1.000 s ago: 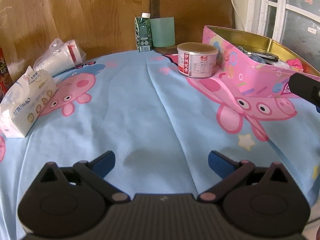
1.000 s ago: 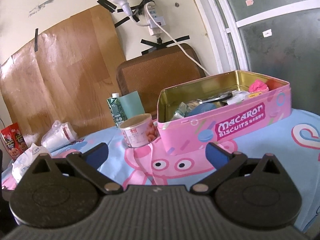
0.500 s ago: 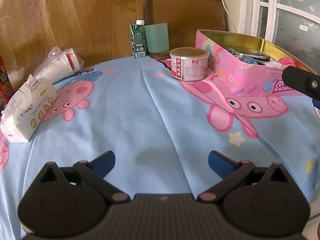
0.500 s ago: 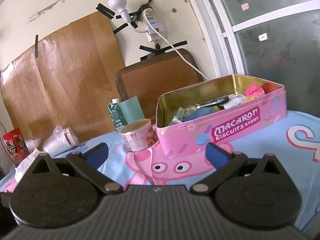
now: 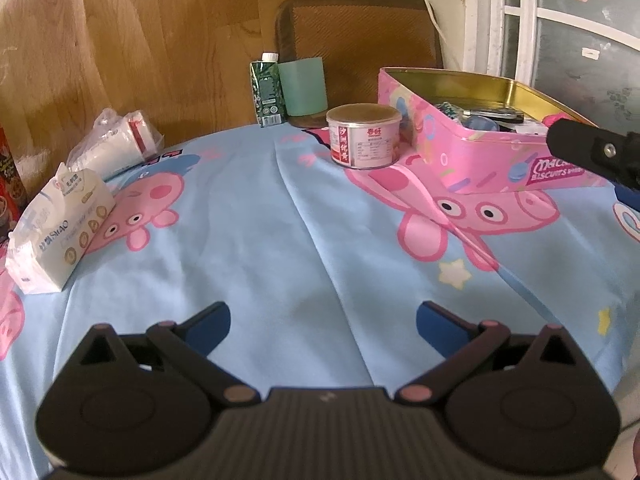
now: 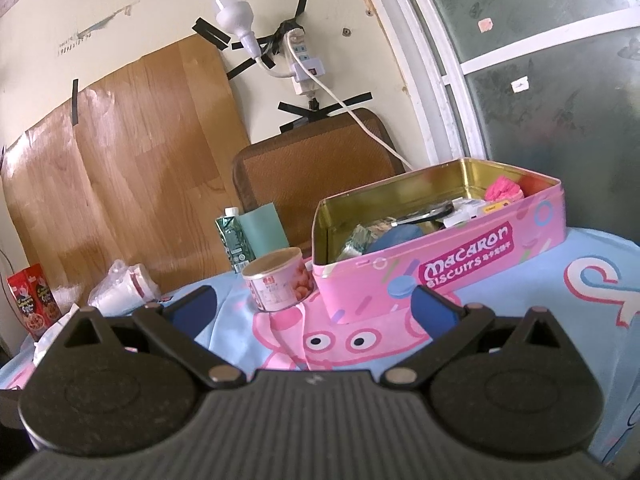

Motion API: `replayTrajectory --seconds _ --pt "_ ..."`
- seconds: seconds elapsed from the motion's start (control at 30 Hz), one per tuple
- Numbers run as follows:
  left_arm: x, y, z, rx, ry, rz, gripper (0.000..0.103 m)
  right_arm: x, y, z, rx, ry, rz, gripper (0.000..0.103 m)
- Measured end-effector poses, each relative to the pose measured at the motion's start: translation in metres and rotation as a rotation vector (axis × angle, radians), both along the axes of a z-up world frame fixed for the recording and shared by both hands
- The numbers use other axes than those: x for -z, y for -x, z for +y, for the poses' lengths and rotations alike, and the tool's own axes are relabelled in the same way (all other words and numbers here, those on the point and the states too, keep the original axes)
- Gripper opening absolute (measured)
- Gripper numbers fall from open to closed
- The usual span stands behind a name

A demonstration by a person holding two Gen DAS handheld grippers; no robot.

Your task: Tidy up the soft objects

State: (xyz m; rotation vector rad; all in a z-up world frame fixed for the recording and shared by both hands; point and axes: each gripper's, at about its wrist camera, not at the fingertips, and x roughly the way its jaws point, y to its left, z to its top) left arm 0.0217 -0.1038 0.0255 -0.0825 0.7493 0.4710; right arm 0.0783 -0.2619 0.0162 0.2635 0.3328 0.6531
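A pink Macaron Biscuits tin (image 5: pixel 472 160) (image 6: pixel 460 268) stands open at the far right of the table. It holds a pink soft item (image 6: pixel 503 189), a blue soft item (image 6: pixel 394 236) and other small things. My left gripper (image 5: pixel 323 322) is open and empty over the blue Peppa Pig cloth (image 5: pixel 256 240). My right gripper (image 6: pixel 312 307) is open and empty, near the front of the tin; part of it shows in the left wrist view (image 5: pixel 588 152). A white tissue pack (image 5: pixel 56 224) lies at the left.
A round can (image 5: pixel 363 135) (image 6: pixel 278 278) stands next to the tin. A green carton (image 5: pixel 267 88) and a green cup (image 5: pixel 302 86) stand at the back by a brown chair (image 5: pixel 360 40). A plastic bag of cups (image 5: pixel 116 140) lies far left. Red boxes (image 6: pixel 34 300) stand left.
Both grippers have drawn back and tilted up a little, so the tin and can sit lower in both views. Both stay open and empty.
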Motion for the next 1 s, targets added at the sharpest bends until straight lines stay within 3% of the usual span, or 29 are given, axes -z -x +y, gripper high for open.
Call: replayTrajectory --seconds 1.0 --pt "-0.018 0.022 -0.027 0.037 -0.039 -0.038 0.103 -0.013 0.016 -0.02 -0.01 -0.046 -0.036 0.103"
